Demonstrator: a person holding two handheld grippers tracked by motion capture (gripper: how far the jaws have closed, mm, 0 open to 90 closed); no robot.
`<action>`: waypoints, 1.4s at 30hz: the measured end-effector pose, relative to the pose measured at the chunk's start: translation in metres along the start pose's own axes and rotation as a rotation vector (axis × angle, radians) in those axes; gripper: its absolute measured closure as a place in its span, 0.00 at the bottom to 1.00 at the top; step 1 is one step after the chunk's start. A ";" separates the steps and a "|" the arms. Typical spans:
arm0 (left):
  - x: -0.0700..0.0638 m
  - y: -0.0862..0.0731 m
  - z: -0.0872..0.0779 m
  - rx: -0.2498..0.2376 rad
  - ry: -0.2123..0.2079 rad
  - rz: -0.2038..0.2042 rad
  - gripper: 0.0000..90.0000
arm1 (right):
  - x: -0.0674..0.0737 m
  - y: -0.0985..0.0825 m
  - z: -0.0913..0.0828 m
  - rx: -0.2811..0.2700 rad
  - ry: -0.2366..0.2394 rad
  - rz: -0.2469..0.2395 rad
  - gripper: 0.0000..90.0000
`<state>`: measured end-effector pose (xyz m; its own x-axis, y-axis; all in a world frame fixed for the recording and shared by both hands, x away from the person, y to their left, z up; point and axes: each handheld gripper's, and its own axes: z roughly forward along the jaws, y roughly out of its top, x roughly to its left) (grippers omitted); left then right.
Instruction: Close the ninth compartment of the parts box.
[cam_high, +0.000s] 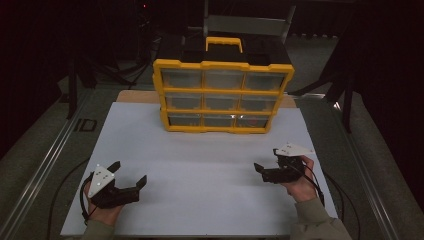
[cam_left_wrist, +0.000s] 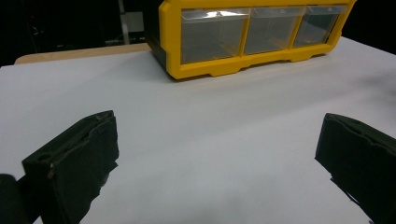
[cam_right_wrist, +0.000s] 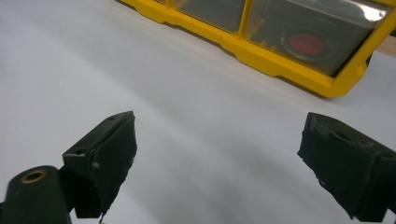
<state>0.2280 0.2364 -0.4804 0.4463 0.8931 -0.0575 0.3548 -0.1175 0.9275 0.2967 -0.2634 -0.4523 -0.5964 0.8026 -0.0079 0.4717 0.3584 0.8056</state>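
A yellow drawer cabinet (cam_high: 222, 95) with clear drawers in three rows and a yellow handle stands at the far middle of the white board (cam_high: 200, 165). Its bottom right drawer holds a red round thing (cam_right_wrist: 306, 43), also faintly visible as a red thing (cam_high: 252, 120) in the high view. My left gripper (cam_high: 131, 171) rests low at the near left, open, with nothing but bare board between its jaws (cam_left_wrist: 217, 149). My right gripper (cam_high: 266, 158) is at the near right, open and empty (cam_right_wrist: 217, 144), pointing toward the cabinet's right end (cam_right_wrist: 280, 63). The cabinet's bottom row (cam_left_wrist: 210, 67) faces the left gripper.
The board lies on a wooden tabletop (cam_high: 135, 96) whose edge shows behind it. A metal rail (cam_high: 45, 160) runs along the left side and another along the right. Dark stands and cables surround the table. Cables trail from both grippers.
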 end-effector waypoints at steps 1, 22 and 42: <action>0.000 0.000 0.000 0.002 0.000 0.003 0.00 | 0.001 -0.003 -0.001 -0.005 -0.002 0.002 0.12; 0.001 0.000 0.000 -0.004 -0.007 -0.002 0.00 | 0.009 -0.049 -0.030 -0.250 -0.063 0.054 0.11; -0.001 0.002 -0.004 -0.044 -0.006 0.020 0.00 | 0.011 -0.074 -0.045 -0.372 -0.082 0.102 0.11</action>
<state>0.2248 0.2375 -0.4769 0.4582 0.8879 -0.0405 0.3090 -0.1164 0.9439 0.2262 -0.3025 -0.4857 -0.4978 0.8660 0.0482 0.2496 0.0899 0.9642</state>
